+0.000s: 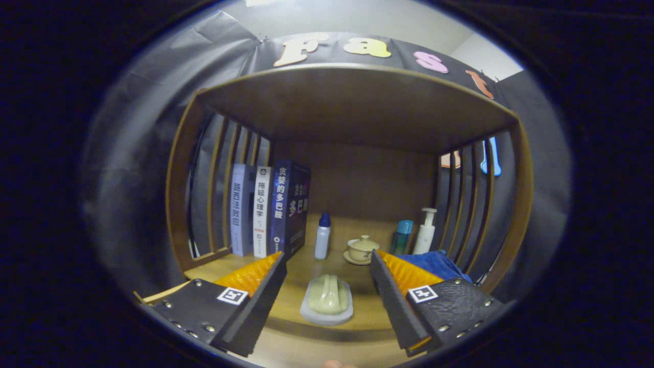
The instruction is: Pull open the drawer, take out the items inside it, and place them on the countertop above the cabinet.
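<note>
A pale green soap on a white dish (pixel 327 301) lies on the wooden countertop (pixel 286 306), between my two fingers and free of both. My gripper (pixel 327 259) is open, its fingers spread wide to either side of the dish, nothing held. A blue cloth (pixel 434 263) lies by the right finger, partly hidden behind it. The drawer is out of sight from here.
Under the wooden shelf roof (pixel 352 102) stand three upright books (pixel 265 212) at the left, a small white bottle with a blue cap (pixel 322 236), a lidded tea cup on a saucer (pixel 362 250), a teal bottle (pixel 402 236) and a white pump bottle (pixel 425 231). Slatted side walls close both ends.
</note>
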